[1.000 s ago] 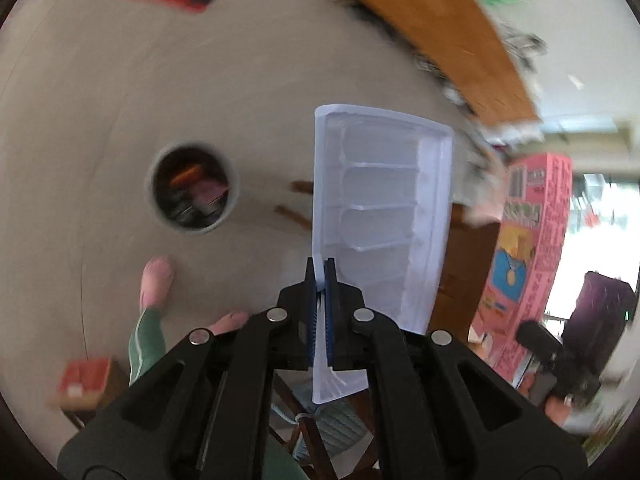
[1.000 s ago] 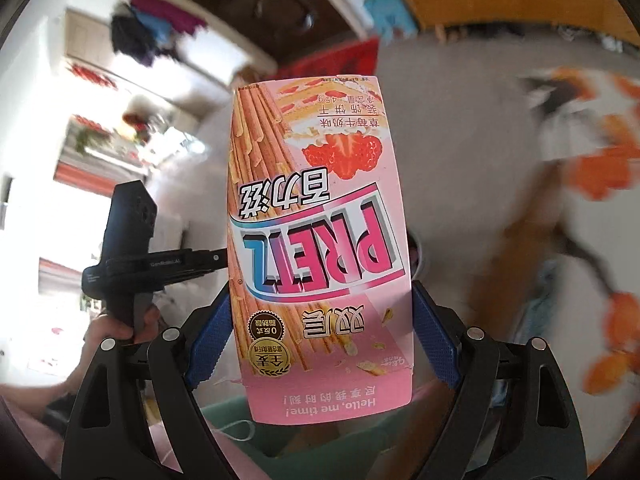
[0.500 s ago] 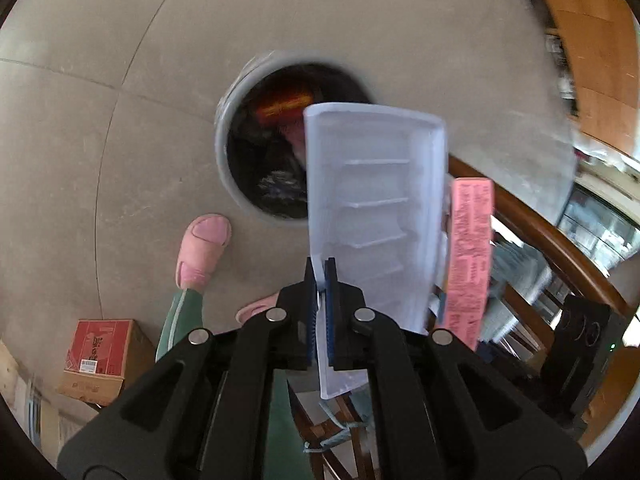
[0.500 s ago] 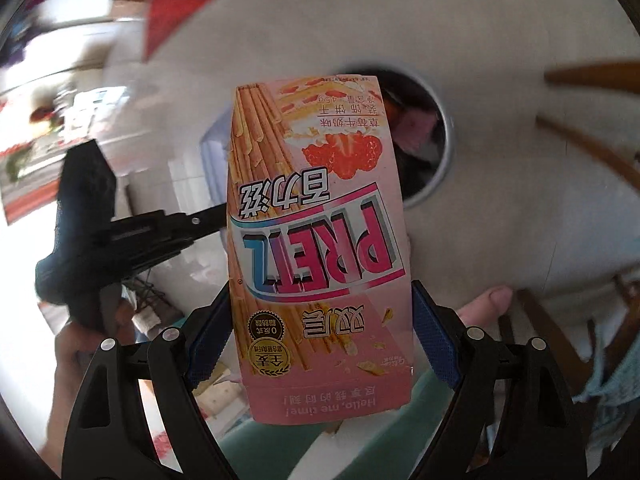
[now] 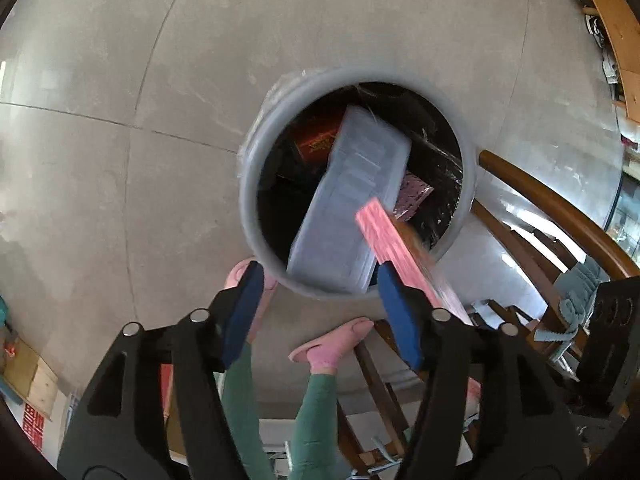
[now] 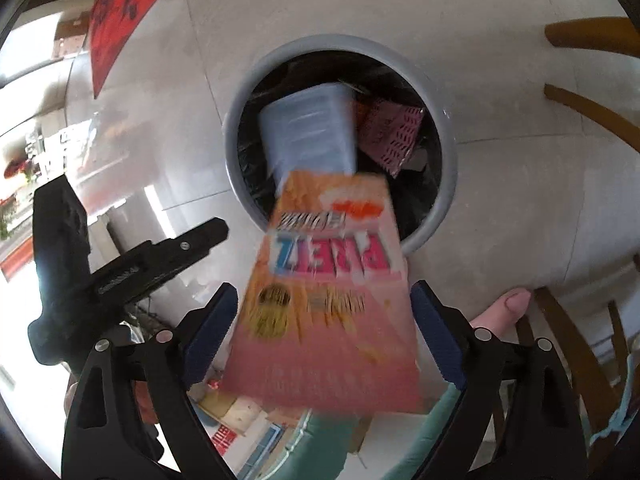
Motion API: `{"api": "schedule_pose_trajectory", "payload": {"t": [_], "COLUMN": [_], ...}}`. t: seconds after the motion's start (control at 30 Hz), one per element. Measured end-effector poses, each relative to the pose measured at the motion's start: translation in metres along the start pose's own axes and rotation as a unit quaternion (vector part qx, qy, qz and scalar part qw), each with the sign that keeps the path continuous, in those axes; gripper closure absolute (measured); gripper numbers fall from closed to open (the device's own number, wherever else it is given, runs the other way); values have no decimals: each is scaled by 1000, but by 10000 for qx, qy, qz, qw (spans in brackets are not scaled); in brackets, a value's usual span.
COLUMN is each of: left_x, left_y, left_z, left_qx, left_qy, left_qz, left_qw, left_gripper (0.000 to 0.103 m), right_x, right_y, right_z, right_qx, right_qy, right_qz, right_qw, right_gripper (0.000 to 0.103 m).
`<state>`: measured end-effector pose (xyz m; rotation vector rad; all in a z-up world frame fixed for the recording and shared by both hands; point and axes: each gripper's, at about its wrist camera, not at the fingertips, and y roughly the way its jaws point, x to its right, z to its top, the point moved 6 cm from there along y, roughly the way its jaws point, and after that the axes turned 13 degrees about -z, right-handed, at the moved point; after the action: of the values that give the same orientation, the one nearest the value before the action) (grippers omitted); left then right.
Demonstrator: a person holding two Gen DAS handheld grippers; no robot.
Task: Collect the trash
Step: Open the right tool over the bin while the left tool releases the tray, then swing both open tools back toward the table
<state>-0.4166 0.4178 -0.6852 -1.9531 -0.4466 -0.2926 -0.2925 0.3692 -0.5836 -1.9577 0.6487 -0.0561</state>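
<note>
I had the left gripper (image 5: 320, 312) positioned above the grey trash bin (image 5: 256, 200), its jaws spread wide and grasping nothing. The clear plastic tray (image 5: 348, 208) was free of the fingers and lay tilted inside the bin opening, its lower end at the near rim. In the right wrist view the same tray (image 6: 308, 132) appeared inside the bin (image 6: 448, 168), beside a pink patterned wrapper (image 6: 392, 136) that rested on the black liner.

The right gripper (image 6: 324, 328) was also above the bin. Its blue pads stood to either side of the pink Pretz box (image 6: 328, 292), with a visible gap on each side, so the jaws read as released. The box was motion-blurred, its far end overlapping the near rim of the bin. From the left wrist view the box (image 5: 396, 240) appeared edge-on, crossing the right side of the bin opening.

A red packet (image 5: 316, 144) was visible deeper in the bin. My pink slippers (image 5: 332, 344) stood on the grey floor (image 5: 120, 80) close to the bin, and a wooden chair (image 5: 552, 200) stood just to the right
</note>
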Motion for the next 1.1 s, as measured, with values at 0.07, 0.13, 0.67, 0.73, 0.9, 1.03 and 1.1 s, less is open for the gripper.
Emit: {"api": "schedule_pose_trajectory", "payload": {"t": [0.07, 0.13, 0.67, 0.73, 0.9, 1.03, 1.1], "left_x": [-1, -4, 115, 164, 288, 383, 419], "left_y": [-9, -22, -261, -298, -336, -320, -298], "left_z": [-4, -10, -111, -136, -213, -284, -315], "left_qx": [-4, 88, 1315, 1490, 1404, 1020, 708], "left_qy": [-68, -167, 787, 1365, 2513, 3234, 3480], "left_qz": [-95, -209, -848, -876, -1439, -1881, -1899], "left_qw": [9999, 9996, 9845, 9754, 9468, 9217, 9153], "left_gripper": [46, 46, 20, 16, 7, 7, 7], "right_x": [-5, -3, -59, -46, 52, 155, 213], "right_y": [-12, -29, -315, -371, -462, -497, -504], "right_z": [-3, -10, -181, -220, -293, -355, -390], "right_qx": [92, 207, 2448, 2947, 3894, 4399, 4530], "right_qy": [-56, 15, -1340, -1567, -968, 8, 545], "right_qz": [-43, 14, 944, 946, 599, 396, 291], "right_qw": [9999, 9998, 9556, 9379, 9140, 8972, 8894], "right_gripper": [15, 15, 14, 14, 13, 13, 13]}}
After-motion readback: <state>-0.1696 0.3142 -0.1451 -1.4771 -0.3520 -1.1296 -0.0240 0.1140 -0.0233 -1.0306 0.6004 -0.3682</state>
